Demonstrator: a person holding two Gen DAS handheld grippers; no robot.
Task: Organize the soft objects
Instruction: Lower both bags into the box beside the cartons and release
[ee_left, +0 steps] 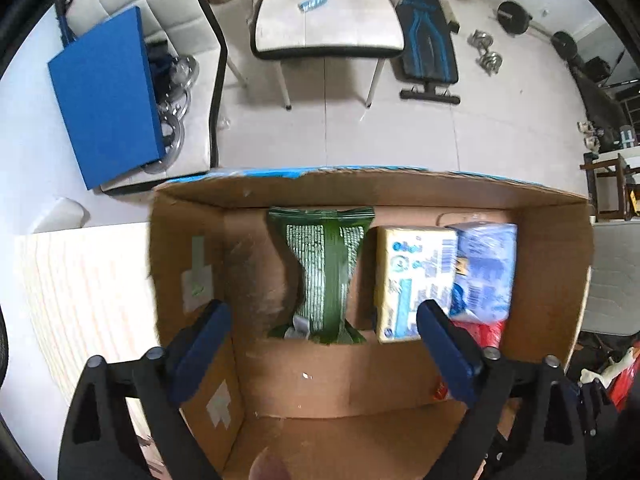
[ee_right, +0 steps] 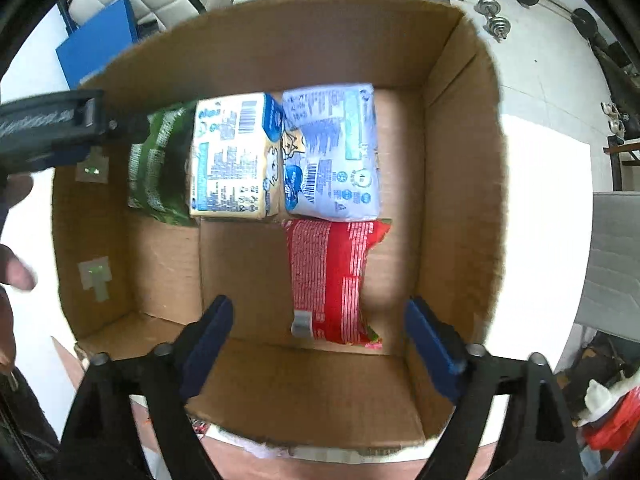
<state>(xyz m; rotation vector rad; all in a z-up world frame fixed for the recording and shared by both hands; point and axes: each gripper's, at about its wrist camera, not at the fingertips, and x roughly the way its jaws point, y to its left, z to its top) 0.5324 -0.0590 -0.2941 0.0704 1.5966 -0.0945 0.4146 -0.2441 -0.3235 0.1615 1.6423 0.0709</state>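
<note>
An open cardboard box (ee_right: 460, 168) holds several soft packs. A green pack (ee_left: 324, 272) lies at the back left, a yellow pack (ee_left: 412, 280) beside it, a blue pack (ee_left: 484, 268) to the right, and a red pack (ee_right: 332, 280) in front of the blue one. They also show in the right wrist view: green (ee_right: 156, 168), yellow (ee_right: 232, 156), blue (ee_right: 332, 152). My left gripper (ee_left: 320, 344) is open and empty above the box (ee_left: 184, 248). My right gripper (ee_right: 320, 340) is open and empty above the red pack. The left gripper's body (ee_right: 52, 128) shows over the box's left wall.
The box stands on a white table (ee_right: 540, 220). Behind it are a white chair (ee_left: 328, 20), a blue board (ee_left: 108, 96), a weight bench (ee_left: 428, 40) and dumbbells (ee_left: 486, 54) on the tiled floor. A person's hand (ee_right: 16, 272) is at the left edge.
</note>
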